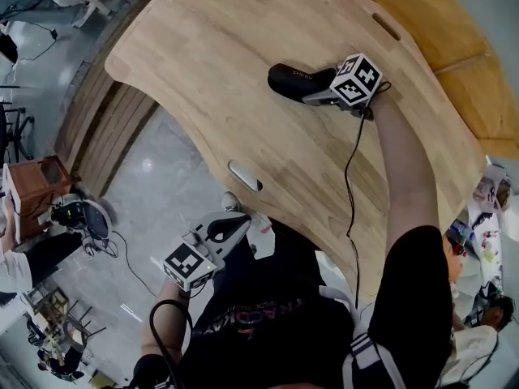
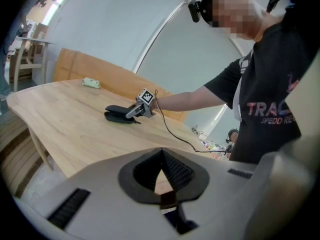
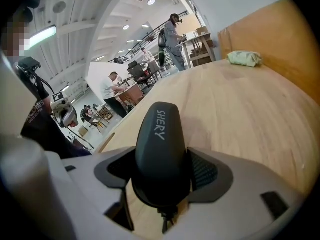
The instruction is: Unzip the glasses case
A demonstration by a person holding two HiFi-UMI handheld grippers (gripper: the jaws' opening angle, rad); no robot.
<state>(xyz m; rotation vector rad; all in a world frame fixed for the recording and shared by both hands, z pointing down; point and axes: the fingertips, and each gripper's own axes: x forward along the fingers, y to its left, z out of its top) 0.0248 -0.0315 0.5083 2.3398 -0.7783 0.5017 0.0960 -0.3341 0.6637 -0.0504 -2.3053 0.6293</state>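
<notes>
Wooden table (image 1: 243, 136), curved front edge, pale grain. Glasses case (image 1: 288, 79) lies flat on the table top, well in from the front edge and toward the far side; black, rounded, white lettering on the lid, lid down. Right gripper (image 1: 310, 92) is over the table at the case's right end, tilted down onto it. In the right gripper view its jaws are spread wide and straddle the near end of the case, one dark ribbed pad just beside each flank; the case fills nearly all the gap, no squeeze visible, and the case rests on the wood. A small dark tab hangs at the near end of the case, low between the jaws; too small to say more. Marker cube (image 1: 357, 79) sits on top of the right gripper, and a black cable (image 1: 350, 185) runs from it back across the table toward the front edge. Left gripper (image 2: 161, 153) is off the table, held below and in front of the front edge, close to the person's black shirt (image 1: 268, 322). Its jaws are pressed together, tips meeting in a point, nothing between them. A pale green bundle (image 3: 244, 58) lies on the table near the back edge, well apart from the case. Grey floor (image 1: 154, 193) shows beyond the front edge.
</notes>
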